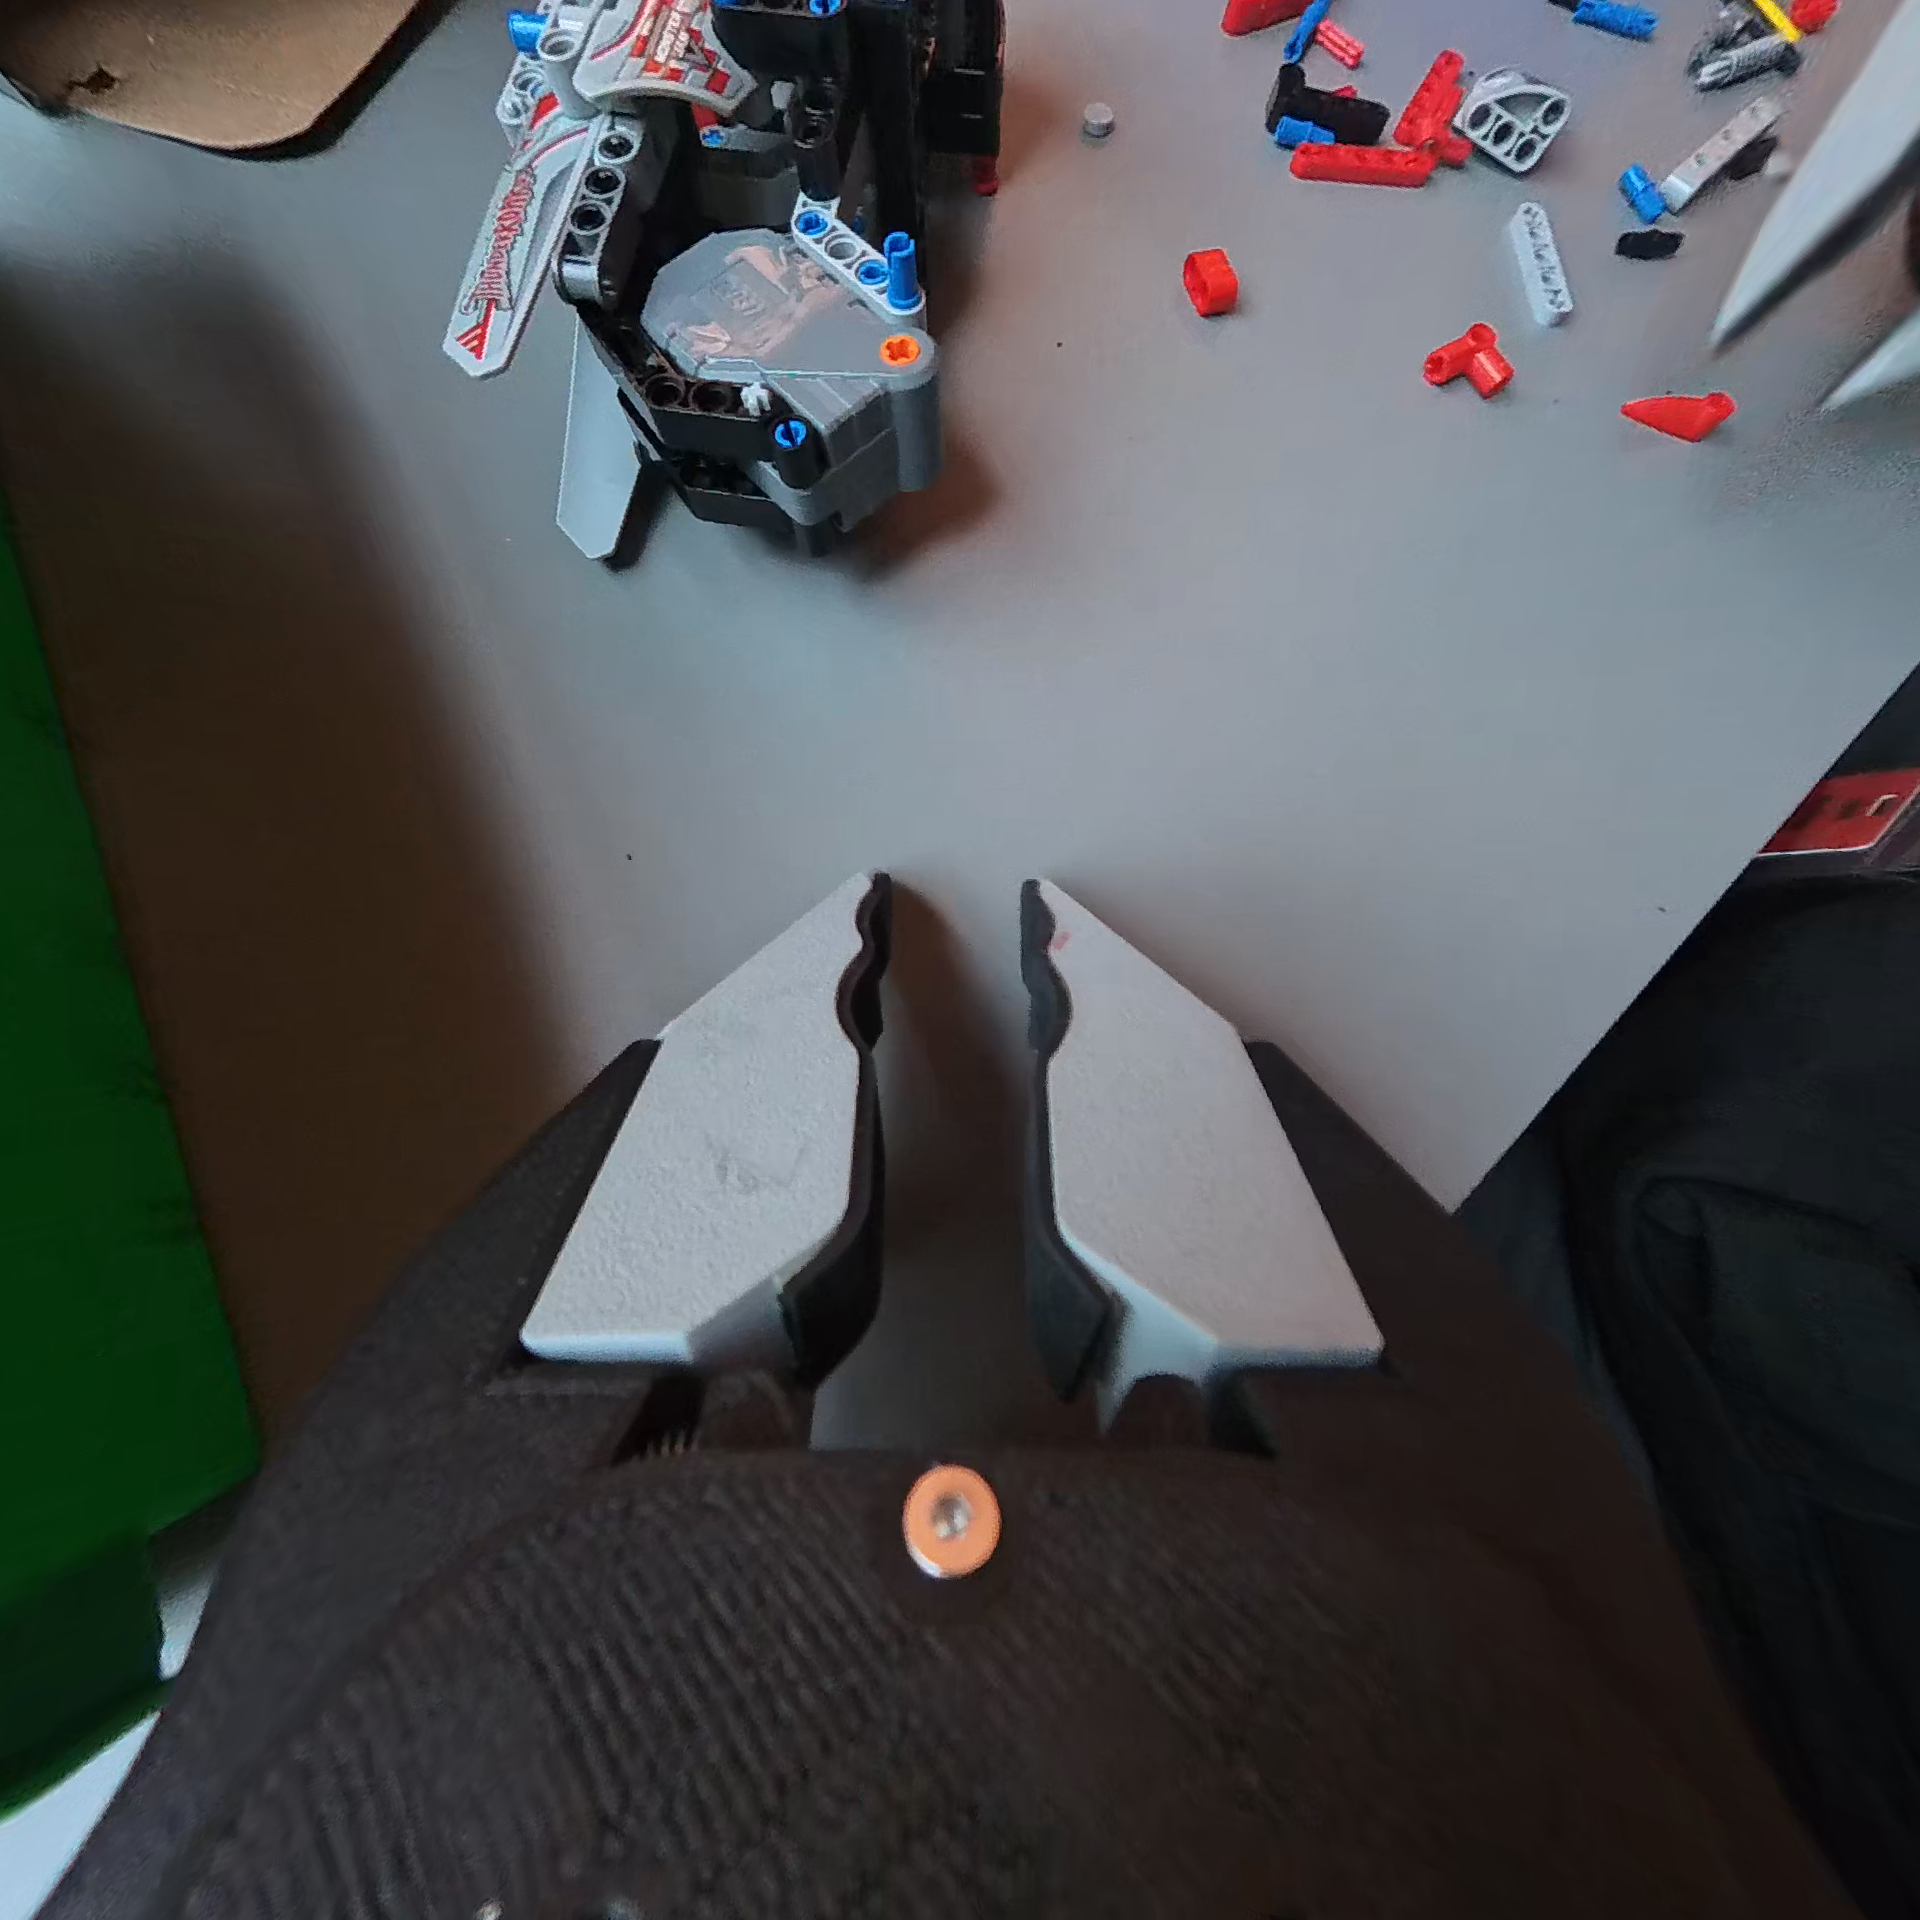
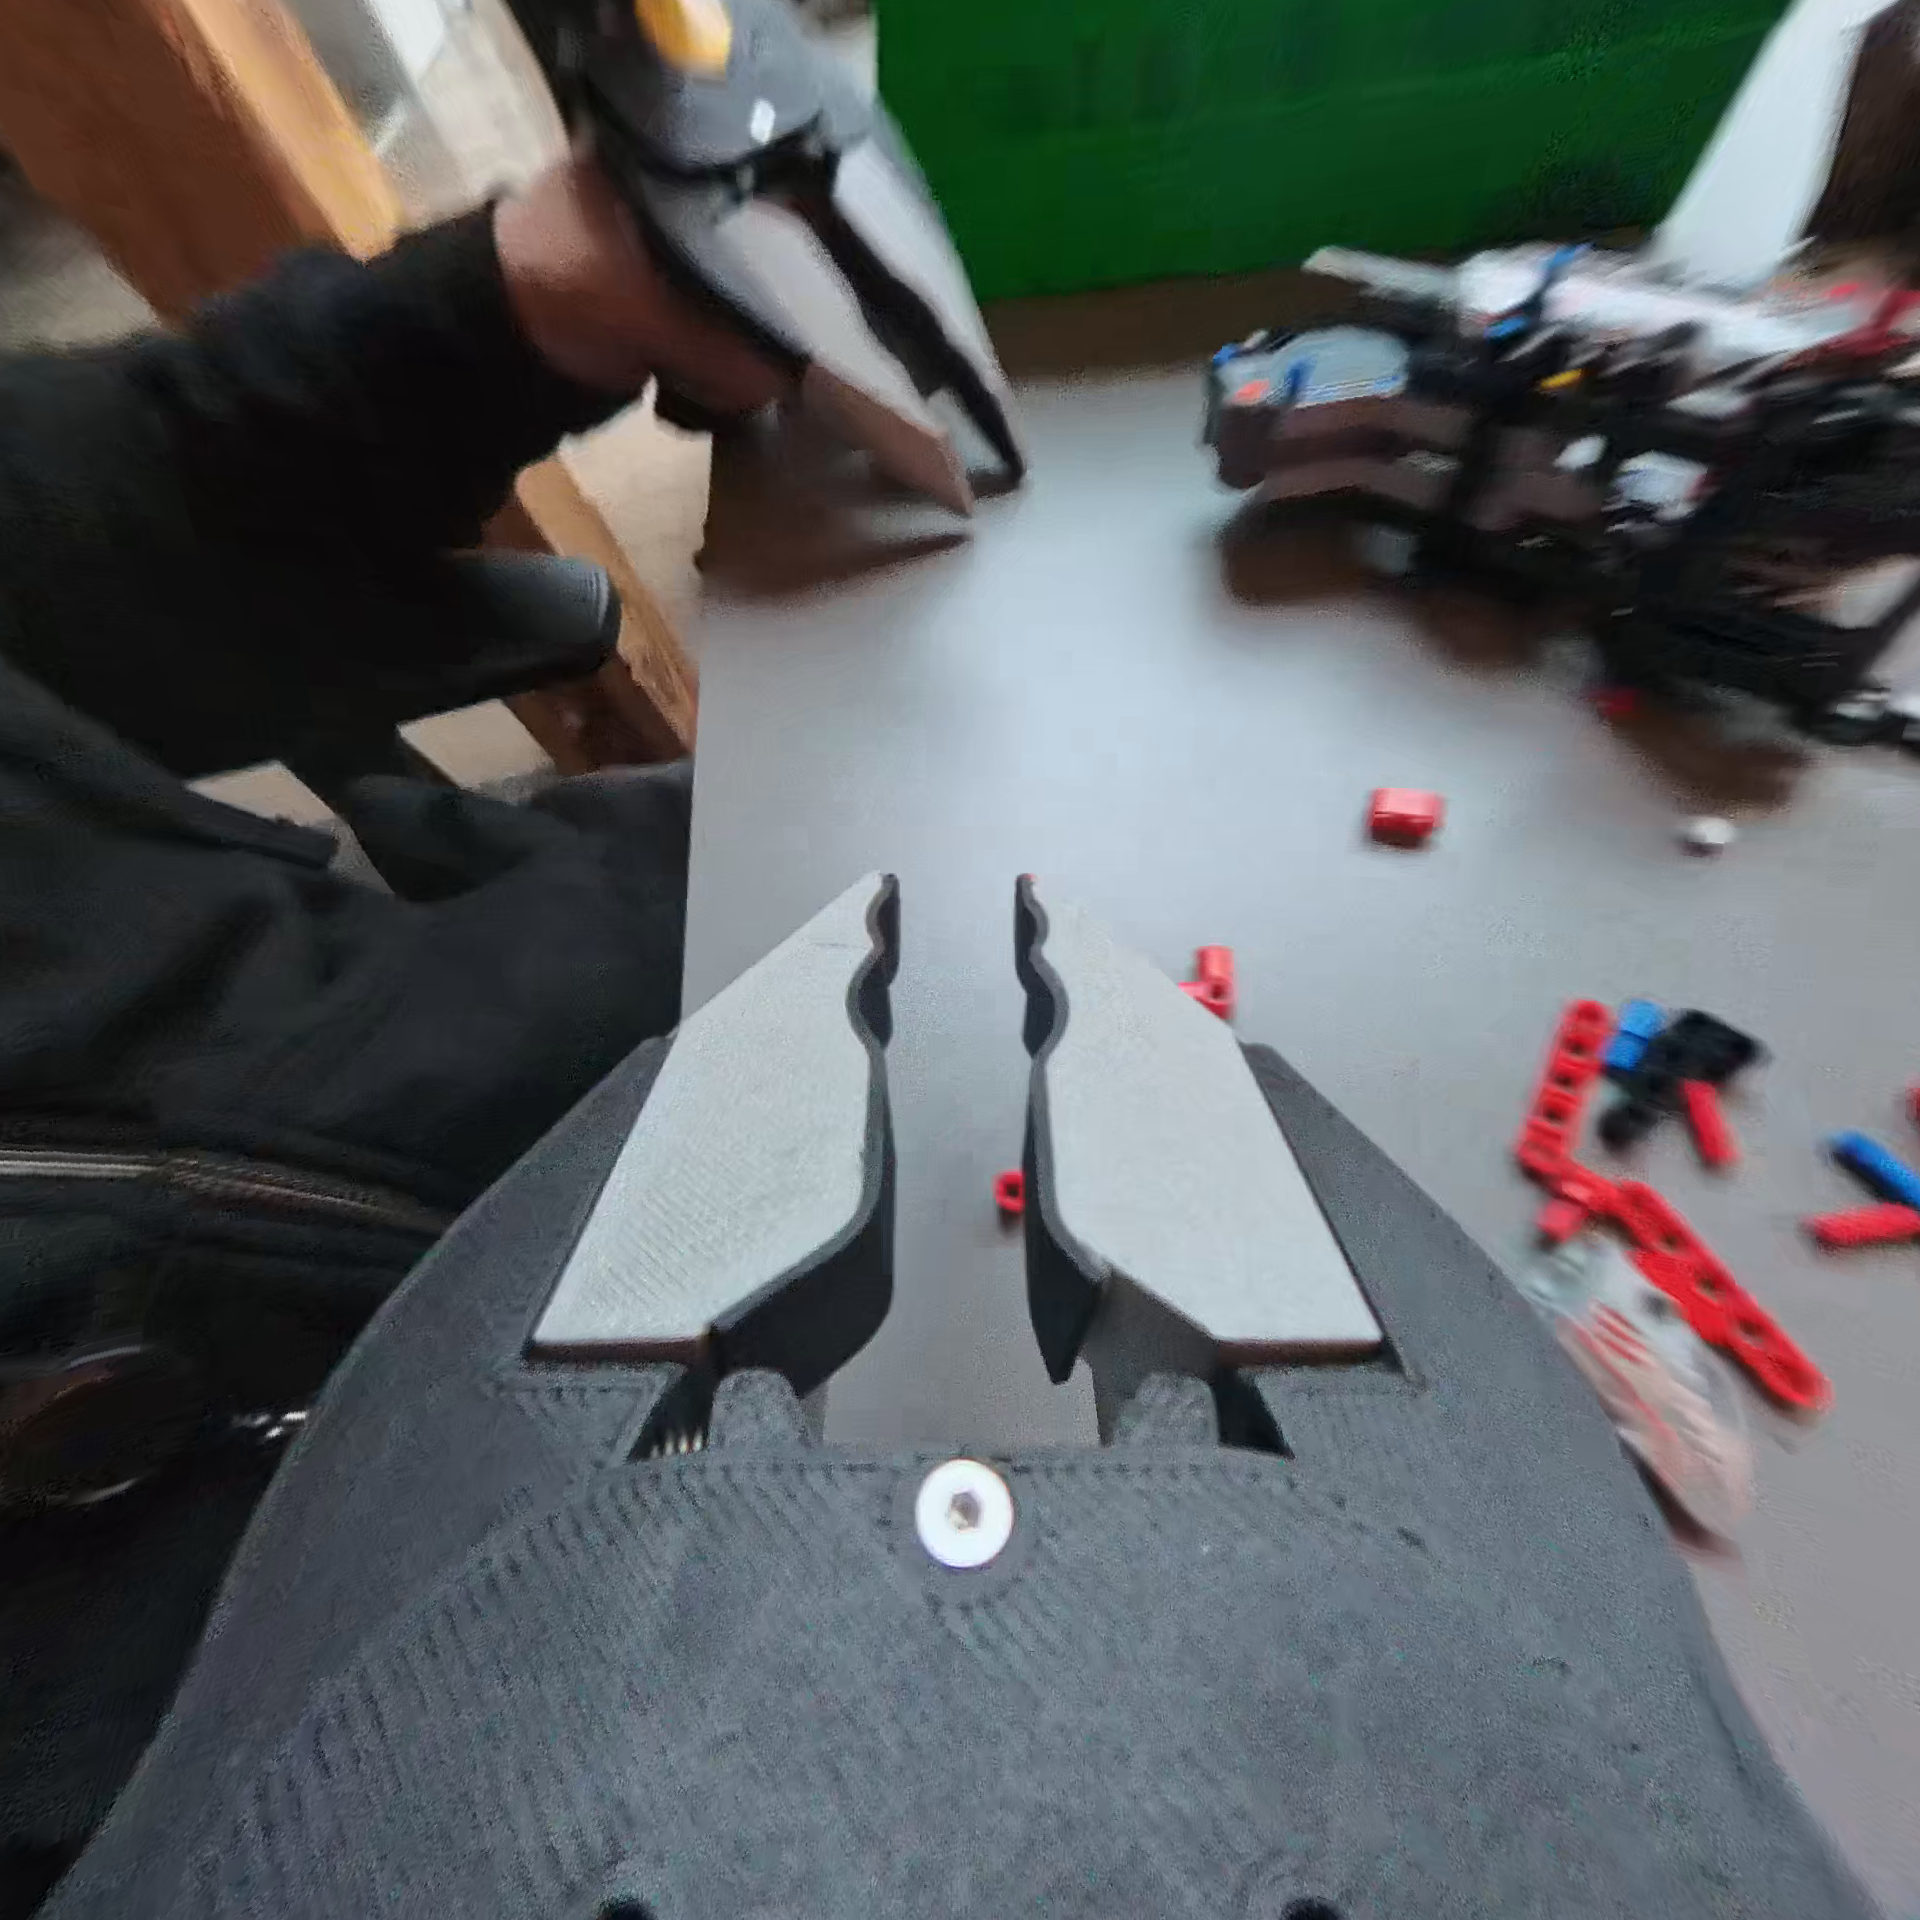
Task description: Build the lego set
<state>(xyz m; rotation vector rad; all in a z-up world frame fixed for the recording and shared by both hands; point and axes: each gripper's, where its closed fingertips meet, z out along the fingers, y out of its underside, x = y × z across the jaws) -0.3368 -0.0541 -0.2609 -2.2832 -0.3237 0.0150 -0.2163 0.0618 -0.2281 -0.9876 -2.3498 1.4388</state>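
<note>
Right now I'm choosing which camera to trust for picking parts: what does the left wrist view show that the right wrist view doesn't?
Only the left wrist view: the light grey beam and red wedge piece, sharply. Only the right wrist view: a person's hand holding the left gripper. Both share the grey table, the half-built model and the small red block. Both grippers are open, holding nothing.
</note>
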